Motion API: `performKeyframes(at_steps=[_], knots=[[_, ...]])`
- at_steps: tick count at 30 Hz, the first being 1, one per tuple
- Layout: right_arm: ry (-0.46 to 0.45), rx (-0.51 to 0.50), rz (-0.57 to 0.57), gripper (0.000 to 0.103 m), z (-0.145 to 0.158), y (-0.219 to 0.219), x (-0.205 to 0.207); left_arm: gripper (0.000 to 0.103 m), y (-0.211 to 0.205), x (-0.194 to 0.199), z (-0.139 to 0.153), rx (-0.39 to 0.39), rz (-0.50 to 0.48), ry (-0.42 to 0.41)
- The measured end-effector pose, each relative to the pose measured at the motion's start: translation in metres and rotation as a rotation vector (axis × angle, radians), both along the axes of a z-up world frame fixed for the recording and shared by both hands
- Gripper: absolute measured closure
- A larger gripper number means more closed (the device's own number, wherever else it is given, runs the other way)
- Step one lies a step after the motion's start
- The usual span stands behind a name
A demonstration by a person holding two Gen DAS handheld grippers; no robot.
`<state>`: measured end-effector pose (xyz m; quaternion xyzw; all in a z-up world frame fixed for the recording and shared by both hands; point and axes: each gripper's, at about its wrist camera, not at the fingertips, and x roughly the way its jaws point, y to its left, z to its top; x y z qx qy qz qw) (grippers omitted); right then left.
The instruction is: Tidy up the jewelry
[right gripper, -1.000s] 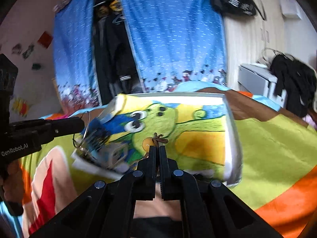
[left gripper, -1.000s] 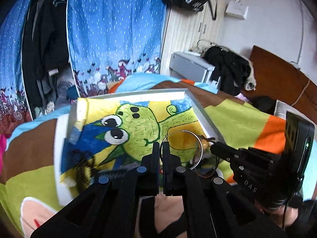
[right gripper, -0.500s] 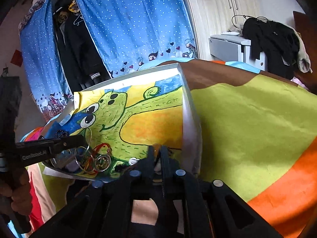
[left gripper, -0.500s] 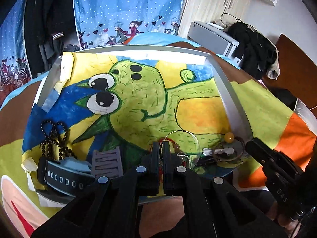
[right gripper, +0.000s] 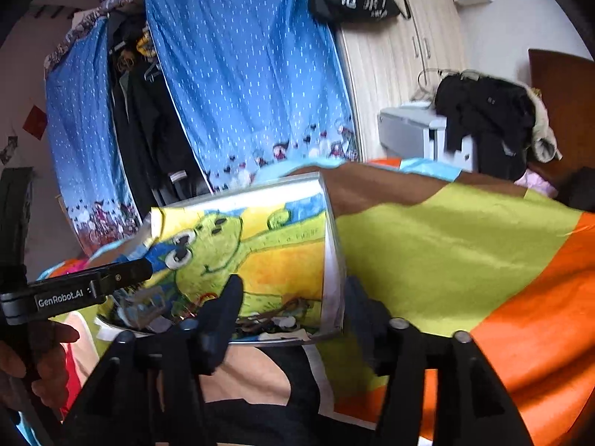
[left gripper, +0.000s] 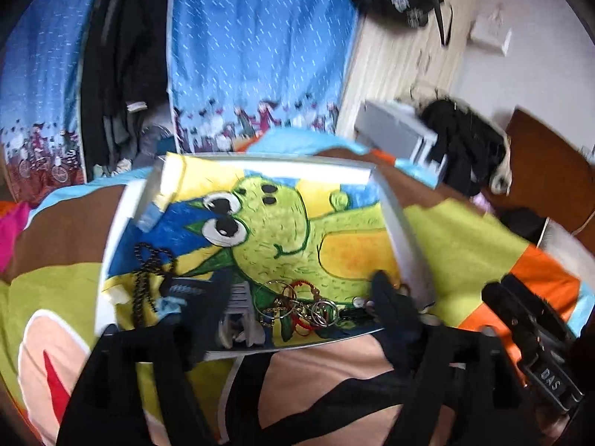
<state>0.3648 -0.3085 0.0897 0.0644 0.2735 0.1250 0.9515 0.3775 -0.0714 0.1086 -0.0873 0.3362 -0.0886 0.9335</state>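
Jewelry [left gripper: 297, 306] lies heaped at the near edge of the tilted tray [left gripper: 399, 230]; both grippers' fingers have just been opening, wide and empty; a bump could spill it onto the bed [right gripper: 446, 245].

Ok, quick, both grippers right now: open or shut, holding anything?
Left gripper: jaws have just been opening, nothing gripped; jewelry pile lies loose below.
Right gripper: jaws just opening too, holding nothing.

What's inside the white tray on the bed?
The tray holds a frog drawing as liner, black beads, a grey hair claw and tangled rings and bracelets along the near edge. The left gripper's fingers cover some pieces.
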Motion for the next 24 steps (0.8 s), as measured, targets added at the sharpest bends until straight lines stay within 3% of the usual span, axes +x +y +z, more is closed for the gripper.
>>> performKeyframes(at_steps=[3, 8, 10, 11, 18, 24], knots=[[-0.038, 0.009, 0.005, 0.024, 0.014, 0.002, -0.02, 0.016, 0.011, -0.03, 0.015, -0.023, 0.038, -0.079], [-0.097, 0.017, 0.031, 0.009, 0.033, 0.012, -0.062, 0.014, 0.025, -0.079, 0.029, 0.011, 0.067, -0.154], [-0.119, 0.023, 0.041, 0.005, 0.038, 0.017, -0.079, 0.002, 0.032, -0.105, 0.031, 0.026, 0.096, -0.189], [-0.135, 0.02, 0.043, 0.002, 0.04, 0.021, -0.091, 0.002, 0.037, -0.118, 0.032, 0.023, 0.107, -0.206], [-0.189, 0.007, 0.067, 0.0, 0.039, 0.043, -0.161, 0.002, 0.059, -0.196, 0.029, 0.05, 0.159, -0.258], [-0.184, 0.009, 0.064, 0.0, 0.026, 0.053, -0.207, 0.002, 0.066, -0.261, 0.009, 0.136, 0.17, -0.281]])
